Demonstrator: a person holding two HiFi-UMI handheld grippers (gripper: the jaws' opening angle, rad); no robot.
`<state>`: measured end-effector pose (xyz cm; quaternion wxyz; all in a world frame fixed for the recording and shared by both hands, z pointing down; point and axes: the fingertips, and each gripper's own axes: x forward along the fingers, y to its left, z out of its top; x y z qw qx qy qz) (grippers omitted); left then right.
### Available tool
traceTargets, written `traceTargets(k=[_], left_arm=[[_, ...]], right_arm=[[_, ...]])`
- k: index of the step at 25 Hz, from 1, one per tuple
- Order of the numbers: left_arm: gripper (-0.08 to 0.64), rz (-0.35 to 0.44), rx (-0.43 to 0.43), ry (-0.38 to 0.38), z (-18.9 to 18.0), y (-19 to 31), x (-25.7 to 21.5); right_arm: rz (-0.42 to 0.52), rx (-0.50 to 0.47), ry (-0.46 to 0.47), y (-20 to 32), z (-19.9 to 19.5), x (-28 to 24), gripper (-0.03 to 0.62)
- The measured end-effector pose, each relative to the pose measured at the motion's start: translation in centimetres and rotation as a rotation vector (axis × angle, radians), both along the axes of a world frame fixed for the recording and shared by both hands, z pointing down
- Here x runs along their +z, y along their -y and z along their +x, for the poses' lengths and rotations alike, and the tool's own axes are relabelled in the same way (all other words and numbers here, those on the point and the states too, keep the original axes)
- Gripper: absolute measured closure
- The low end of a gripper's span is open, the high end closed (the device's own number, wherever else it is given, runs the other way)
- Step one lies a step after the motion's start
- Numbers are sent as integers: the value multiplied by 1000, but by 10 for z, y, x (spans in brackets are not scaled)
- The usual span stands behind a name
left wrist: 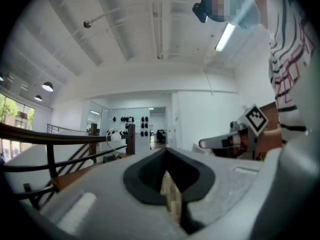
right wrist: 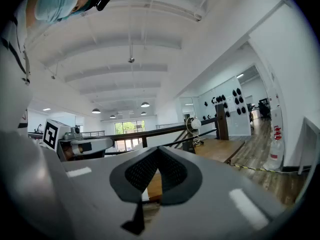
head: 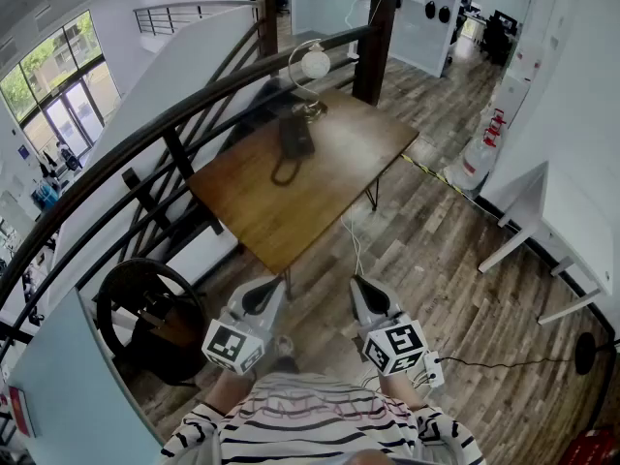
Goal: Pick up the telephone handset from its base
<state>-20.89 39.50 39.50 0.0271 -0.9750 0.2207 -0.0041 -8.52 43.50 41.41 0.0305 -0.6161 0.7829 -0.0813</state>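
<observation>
Striped shirt [head: 310, 432] & sleeves fill the bottom edge of the head view. Just beyond them the left gripper [head: 262, 294] & right gripper [head: 365, 294] are held side by side & level over the wood-plank floor [head: 436, 260], each w/ its marker cube nearest the body. Both sets of jaws are closed tight w/ nothing btwn them: each gripper's own view shows the dark pads meeting along a thin seam. Both grippers are well short of the bench [head: 329, 187], a brown wooden top set cornerwise against a dark railing [head: 116, 153]. The telephone [head: 296, 124] sits on the far part of the bench. It is dark, and its handset [head: 290, 138] seems to lie on the base [head: 304, 139], though it's too blurred to separate them cleanly. A cord [head: 283, 172] loops from it toward the nr side. Just behind the phone stands a lamp w/ a round white globe [head: 314, 64]. Lower left, under the railing, is a black wheel-shaped thing [head: 145, 303]. At right is a white table [head: 567, 211], & a thin cable [head: 504, 361] runs across the floor nr the right gripper.
</observation>
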Motion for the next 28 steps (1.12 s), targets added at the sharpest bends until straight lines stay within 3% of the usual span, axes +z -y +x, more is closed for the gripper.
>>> traceTargets(k=[14, 16, 19, 22, 28], left_arm=[[556, 0, -48, -33, 4, -10, 2], [555, -10, -58, -27, 4, -8, 8], [554, -29, -61, -20, 7, 0, 14], [446, -45, -69, -14, 10, 18, 19], [440, -80, -53, -23, 27, 73, 35]], right_arm=[[16, 10, -2, -13, 8, -1, 591], [17, 12, -26, -12, 10, 0, 541], [13, 13, -37, -4, 14, 3, 523], [2, 4, -38, 12, 14, 5, 462], [-16, 14, -57, 66, 28, 15, 431]])
